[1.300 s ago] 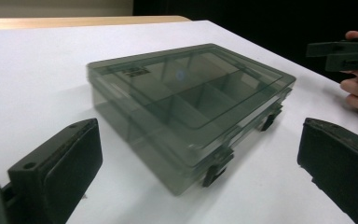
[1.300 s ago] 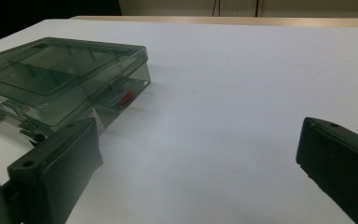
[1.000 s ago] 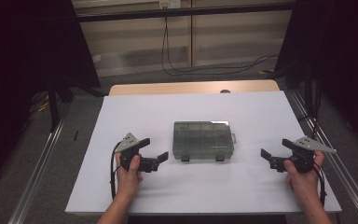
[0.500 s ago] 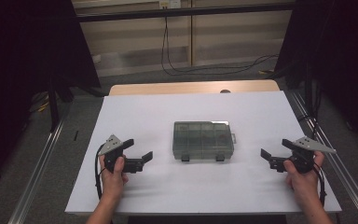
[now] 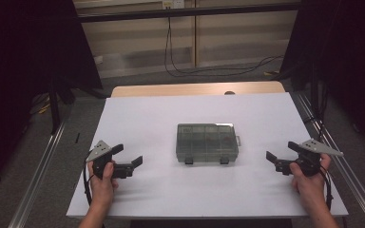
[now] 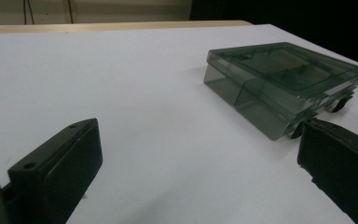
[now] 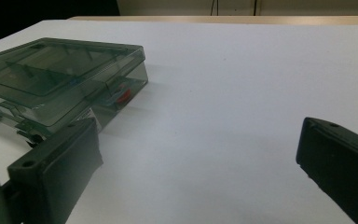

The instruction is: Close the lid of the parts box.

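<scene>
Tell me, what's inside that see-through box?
Through the closed lid of the box you can see dividers and something small and orange-red in one end compartment. The tinted plastic hides anything else.

A white-topped table (image 5: 142,114) carries a single item: a smoke-tinted, translucent compartment box (image 5: 207,142), lid closed, lying flat near the middle. Two dark latches sit on its near edge. Something small and orange-red shows through one end wall in the right gripper view. A strip of bare wood runs along the table's far edge.
</scene>
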Demonstrator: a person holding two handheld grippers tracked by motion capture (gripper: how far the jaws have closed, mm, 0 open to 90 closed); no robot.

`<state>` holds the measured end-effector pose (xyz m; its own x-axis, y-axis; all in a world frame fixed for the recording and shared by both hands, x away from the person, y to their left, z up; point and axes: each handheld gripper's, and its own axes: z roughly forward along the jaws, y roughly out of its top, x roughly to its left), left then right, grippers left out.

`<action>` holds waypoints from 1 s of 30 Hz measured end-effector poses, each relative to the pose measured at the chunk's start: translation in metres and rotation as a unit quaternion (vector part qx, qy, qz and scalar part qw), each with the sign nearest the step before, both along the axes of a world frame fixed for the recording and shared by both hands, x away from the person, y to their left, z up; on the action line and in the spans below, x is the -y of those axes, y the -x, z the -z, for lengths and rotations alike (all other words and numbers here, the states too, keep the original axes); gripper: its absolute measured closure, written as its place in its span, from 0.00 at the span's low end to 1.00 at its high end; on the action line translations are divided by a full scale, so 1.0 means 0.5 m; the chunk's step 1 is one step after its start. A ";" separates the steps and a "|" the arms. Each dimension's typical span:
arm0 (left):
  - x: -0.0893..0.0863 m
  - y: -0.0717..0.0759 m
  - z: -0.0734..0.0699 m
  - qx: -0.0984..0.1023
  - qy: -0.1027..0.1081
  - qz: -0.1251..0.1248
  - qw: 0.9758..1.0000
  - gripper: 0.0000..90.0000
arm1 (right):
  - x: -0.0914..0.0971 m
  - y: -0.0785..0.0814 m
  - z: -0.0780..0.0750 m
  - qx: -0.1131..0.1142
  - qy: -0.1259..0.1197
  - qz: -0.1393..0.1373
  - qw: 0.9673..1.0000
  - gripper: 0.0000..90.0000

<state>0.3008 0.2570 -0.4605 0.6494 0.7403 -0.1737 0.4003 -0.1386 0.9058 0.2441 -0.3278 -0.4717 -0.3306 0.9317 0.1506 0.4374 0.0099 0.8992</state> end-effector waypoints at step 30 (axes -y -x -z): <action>-0.020 0.001 0.007 -0.008 0.006 -0.013 1.000 0.00 | -0.003 0.000 -0.001 0.001 0.002 -0.001 1.000 0.00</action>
<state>0.3002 0.2672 -0.4641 0.6272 0.7544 -0.1935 0.4179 -0.1164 0.9010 0.2441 -0.3261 -0.4712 -0.3336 0.9313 0.1461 0.4362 0.0151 0.8997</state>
